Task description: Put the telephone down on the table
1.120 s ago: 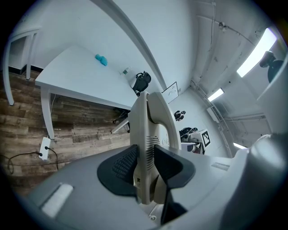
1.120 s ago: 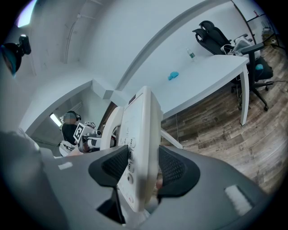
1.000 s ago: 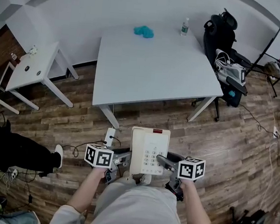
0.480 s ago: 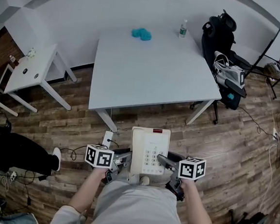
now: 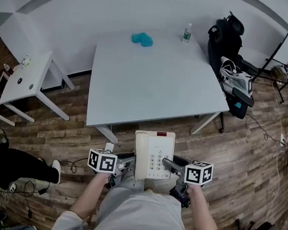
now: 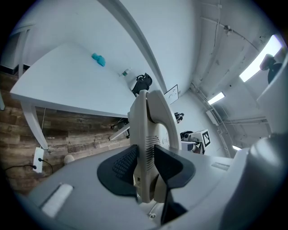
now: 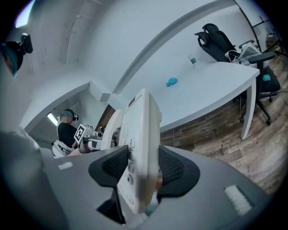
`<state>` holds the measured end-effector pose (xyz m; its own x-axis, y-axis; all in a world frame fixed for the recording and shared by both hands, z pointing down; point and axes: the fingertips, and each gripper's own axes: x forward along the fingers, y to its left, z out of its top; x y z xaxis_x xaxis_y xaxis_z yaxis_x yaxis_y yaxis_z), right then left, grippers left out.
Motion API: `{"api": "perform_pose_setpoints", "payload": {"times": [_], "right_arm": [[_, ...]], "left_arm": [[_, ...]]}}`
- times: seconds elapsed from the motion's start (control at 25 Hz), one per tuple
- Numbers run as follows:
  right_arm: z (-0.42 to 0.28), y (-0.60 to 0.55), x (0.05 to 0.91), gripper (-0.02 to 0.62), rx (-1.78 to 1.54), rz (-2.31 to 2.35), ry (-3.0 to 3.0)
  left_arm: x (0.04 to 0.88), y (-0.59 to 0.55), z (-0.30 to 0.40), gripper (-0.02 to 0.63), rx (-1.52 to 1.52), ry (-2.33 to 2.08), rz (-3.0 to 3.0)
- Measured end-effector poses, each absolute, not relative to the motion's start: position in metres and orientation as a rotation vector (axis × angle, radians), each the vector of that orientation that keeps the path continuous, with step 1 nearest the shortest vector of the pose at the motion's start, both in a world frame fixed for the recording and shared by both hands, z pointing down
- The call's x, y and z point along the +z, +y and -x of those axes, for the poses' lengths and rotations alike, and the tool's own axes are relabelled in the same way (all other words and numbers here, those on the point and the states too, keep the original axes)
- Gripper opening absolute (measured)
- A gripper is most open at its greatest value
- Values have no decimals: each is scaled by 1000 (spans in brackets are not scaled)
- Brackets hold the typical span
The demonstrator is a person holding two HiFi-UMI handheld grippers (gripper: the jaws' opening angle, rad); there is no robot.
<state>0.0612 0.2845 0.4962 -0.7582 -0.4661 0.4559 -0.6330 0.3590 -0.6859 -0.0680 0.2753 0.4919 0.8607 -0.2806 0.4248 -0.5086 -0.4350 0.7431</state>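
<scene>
Tongs both shut on the telephone (image 5: 153, 155): left gripper (image 5: 131, 162) on its left edge, right gripper (image 5: 168, 164) on its right, phone at lower centre of frame. Since 1 s ago the table (image 5: 152, 82) has slid down-frame to the phone's top edge, so I judge approach nearly done, set-down still to come. Count: 1 telephone, 2 grippers, 1 table, 1 small table (image 5: 22, 74) at left, 1 bottle (image 5: 186, 33), 1 blue cloth (image 5: 141, 38).

Plank floor (image 5: 251, 146), likely laminate; white wall (image 5: 93, 7); black chair (image 5: 225, 36).
</scene>
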Motion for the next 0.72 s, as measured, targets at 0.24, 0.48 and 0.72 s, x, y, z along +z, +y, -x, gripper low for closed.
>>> {"api": "perform_pose_setpoints", "payload": {"times": [0.24,0.48,0.72], "right_arm": [[-57,245,500,216,1365,-1009,-2442],[-59,220,511,216,1359,-1020,-2456],[-59,164,499,216,1384,-1033,-2427]], "left_arm": [[494,235,71,135,291,-577,-2058],[506,210,70,135,287,-585,-2065],[497,155,70,135,298,-561,-2037]]}}
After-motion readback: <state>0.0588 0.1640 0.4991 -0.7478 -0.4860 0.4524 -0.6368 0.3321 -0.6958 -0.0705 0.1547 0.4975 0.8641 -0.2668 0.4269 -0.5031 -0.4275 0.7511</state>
